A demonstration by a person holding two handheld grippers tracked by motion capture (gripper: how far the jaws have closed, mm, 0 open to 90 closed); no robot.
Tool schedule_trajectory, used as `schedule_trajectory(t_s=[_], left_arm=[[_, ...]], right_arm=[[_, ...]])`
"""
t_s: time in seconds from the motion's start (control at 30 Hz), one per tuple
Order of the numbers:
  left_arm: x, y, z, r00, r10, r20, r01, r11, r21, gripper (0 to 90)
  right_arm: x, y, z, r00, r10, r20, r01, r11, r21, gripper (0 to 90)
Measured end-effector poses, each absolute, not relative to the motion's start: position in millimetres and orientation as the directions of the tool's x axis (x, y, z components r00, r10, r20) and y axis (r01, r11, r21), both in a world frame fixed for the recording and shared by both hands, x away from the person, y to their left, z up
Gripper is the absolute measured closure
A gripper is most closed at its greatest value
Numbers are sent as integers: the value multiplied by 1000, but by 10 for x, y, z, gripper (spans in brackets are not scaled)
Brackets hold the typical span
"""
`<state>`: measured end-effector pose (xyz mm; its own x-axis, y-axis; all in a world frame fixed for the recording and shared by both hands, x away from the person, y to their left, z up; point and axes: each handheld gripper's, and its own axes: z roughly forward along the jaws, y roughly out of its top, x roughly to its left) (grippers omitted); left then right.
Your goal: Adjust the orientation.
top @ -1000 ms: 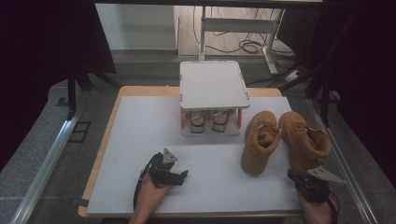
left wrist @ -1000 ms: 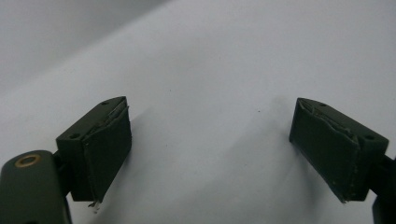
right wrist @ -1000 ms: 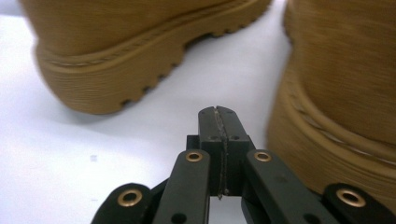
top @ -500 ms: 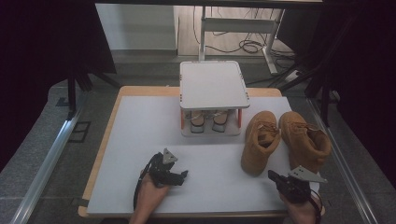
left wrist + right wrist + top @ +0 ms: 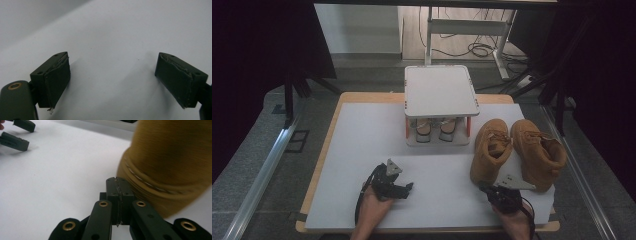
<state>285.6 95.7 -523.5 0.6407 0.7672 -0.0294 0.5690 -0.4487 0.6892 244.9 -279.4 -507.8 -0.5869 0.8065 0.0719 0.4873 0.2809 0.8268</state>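
Observation:
Two tan suede boots stand side by side at the table's right, the left boot (image 5: 491, 149) and the right boot (image 5: 539, 152). My right gripper (image 5: 485, 188) is at the front edge, just behind the left boot's heel. In the right gripper view its jaws (image 5: 117, 183) are pressed together with nothing between them, and the boot's heel (image 5: 170, 157) bulks close at the right. My left gripper (image 5: 406, 189) rests low over the white table top (image 5: 362, 150) at front centre-left. Its jaws (image 5: 112, 80) are open and hold nothing.
A small white stand (image 5: 441, 92) with orange legs sits at the table's centre back, with a pair of light shoes (image 5: 435, 131) under its top. In the right gripper view the left gripper's fingers (image 5: 15, 141) lie far off. A dark floor and metal rails surround the table.
My right gripper has slid left along the front edge, from the table's right corner to behind the left boot's heel. The left hand has stayed put.

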Motion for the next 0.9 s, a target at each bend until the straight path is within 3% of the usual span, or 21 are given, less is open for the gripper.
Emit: schedule_trajectory(t_s=[0.37,0.9], left_arm=[[2855,957,-5235,640,767,-29,569,-448,690,128],[2854,956,-5235,641,767,-29,568,-449,690,129]], right_arm=[[2573,-2586,-5153,-593,804,30,472,318,823,900],[2526,-2663,-5149,-593,805,-9,459,347,818,900]])
